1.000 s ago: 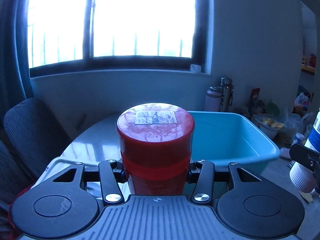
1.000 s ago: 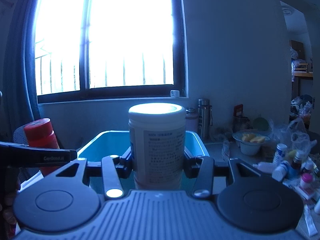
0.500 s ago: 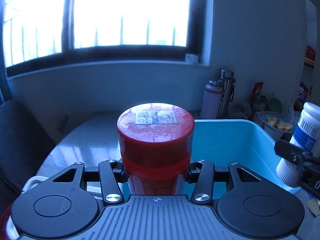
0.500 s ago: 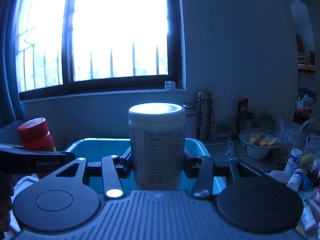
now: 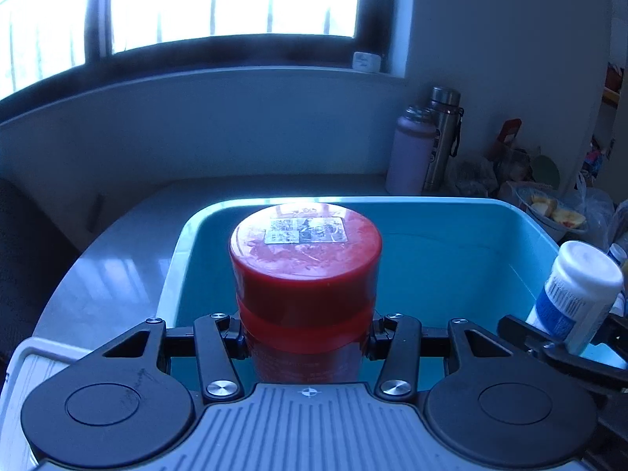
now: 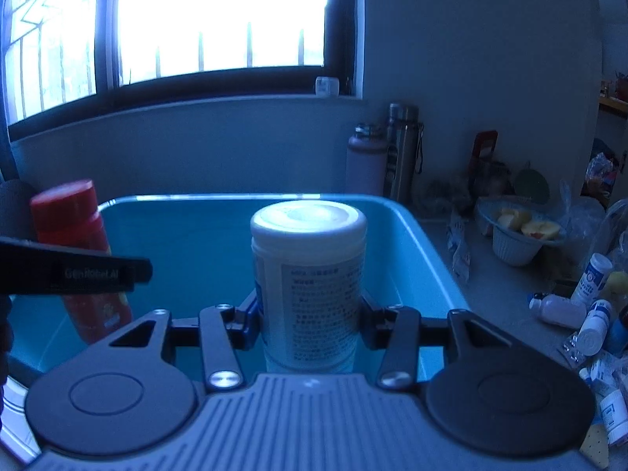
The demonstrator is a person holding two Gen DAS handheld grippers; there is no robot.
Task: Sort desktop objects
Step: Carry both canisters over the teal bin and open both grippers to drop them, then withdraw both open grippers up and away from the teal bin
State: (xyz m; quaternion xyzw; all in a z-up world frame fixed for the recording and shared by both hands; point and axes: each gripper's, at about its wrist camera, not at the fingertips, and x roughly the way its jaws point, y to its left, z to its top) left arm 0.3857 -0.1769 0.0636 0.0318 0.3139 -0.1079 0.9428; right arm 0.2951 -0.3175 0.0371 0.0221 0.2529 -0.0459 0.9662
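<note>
My left gripper is shut on a red canister with a small label on its lid, held upright over the near left part of a blue plastic tub. My right gripper is shut on a white jar with a printed label, upright above the tub. In the left wrist view that white jar shows at the right edge. The right wrist view has the red canister at its left, with a black finger of the left gripper across it.
Two flasks, one pink and one steel, stand by the wall behind the tub. A white bowl of fruit and several small bottles crowd the table to the right. A white tray edge lies at the near left.
Both grippers have carried their containers forward and slightly down, from short of the tub to over its inside. The tub now fills more of both views. Neither grip has changed.
</note>
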